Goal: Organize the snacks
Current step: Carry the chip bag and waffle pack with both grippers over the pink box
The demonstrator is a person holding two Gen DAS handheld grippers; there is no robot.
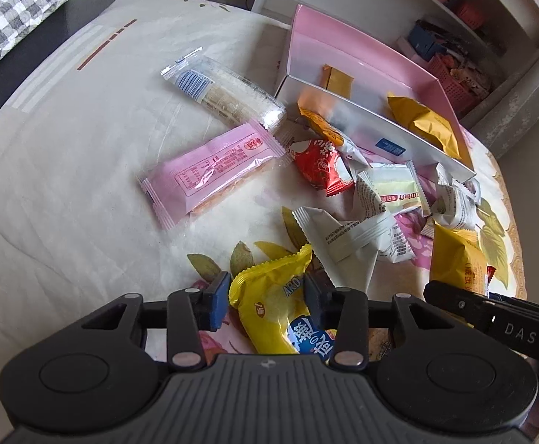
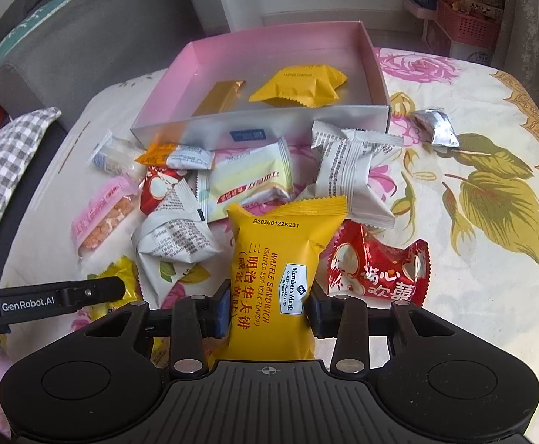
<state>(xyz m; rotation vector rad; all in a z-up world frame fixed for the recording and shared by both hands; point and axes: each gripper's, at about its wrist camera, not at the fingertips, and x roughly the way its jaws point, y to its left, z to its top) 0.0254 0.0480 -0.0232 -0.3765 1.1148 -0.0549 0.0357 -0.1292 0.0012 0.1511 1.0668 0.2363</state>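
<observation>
Waffle sandwich packet (image 2: 269,277) pinched in right claw (image 2: 269,305).

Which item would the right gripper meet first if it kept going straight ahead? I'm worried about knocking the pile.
Probably the pale yellow-green packet just beyond the waffle sandwich packet held by the right gripper, then the pink box; depth is unclear.

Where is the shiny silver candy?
In the right wrist view, the silver candy lies alone on the flowered bedspread, just right of the pink box.
</observation>
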